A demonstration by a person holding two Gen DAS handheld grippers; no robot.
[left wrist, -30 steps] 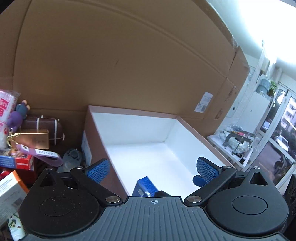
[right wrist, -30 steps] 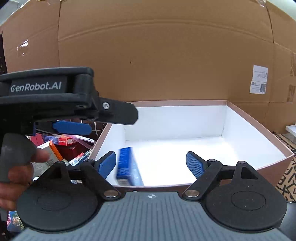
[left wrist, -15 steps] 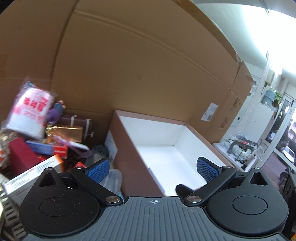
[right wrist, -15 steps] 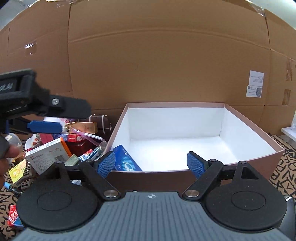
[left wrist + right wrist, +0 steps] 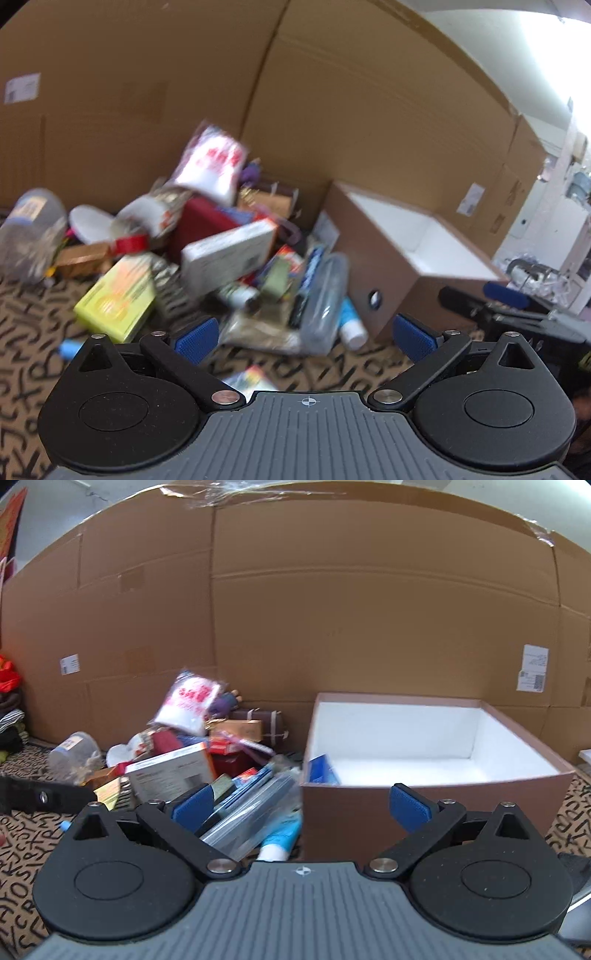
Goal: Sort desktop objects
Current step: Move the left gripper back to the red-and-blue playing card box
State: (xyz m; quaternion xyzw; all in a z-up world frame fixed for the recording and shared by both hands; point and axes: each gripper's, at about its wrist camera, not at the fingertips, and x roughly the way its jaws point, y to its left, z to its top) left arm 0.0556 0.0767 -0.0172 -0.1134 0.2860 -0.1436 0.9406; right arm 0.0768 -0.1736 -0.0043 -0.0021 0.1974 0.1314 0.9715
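**Two empty grippers, one blue box in the carton**

Left wrist view: the left gripper (image 5: 306, 334) hangs with its blue pads spread wide and nothing between them, above a patterned floor cloth (image 5: 33, 321). Ahead of it lies a blurred pile of objects (image 5: 221, 254): a white carton with an orange end (image 5: 229, 251) lying with its long axis running left to right, a yellow-green box (image 5: 118, 295) flat at the pile's left near edge, a red-and-white bag (image 5: 214, 162) on top at the back, and a clear plastic case (image 5: 325, 299) with a white-capped tube (image 5: 351, 325) just beside it, cap toward the camera. To the right of the pile stands the brown storage box (image 5: 388, 266) with a white inside; its near left corner touches the clutter. The right gripper (image 5: 506, 295) shows at the right edge, too little of it to judge here.

Right wrist view: the right gripper (image 5: 300, 806) is likewise wide open and holds nothing. The brown storage box (image 5: 424, 812) sits straight ahead, against the cardboard wall (image 5: 332, 609). Inside, a small blue box (image 5: 322, 770) leans against the left wall at the near left corner, tilted, its long axis running from near to far. The pile of objects (image 5: 207, 753) lies left of the box, touching its left side. A black part of the left gripper (image 5: 44, 796) enters from the left edge.
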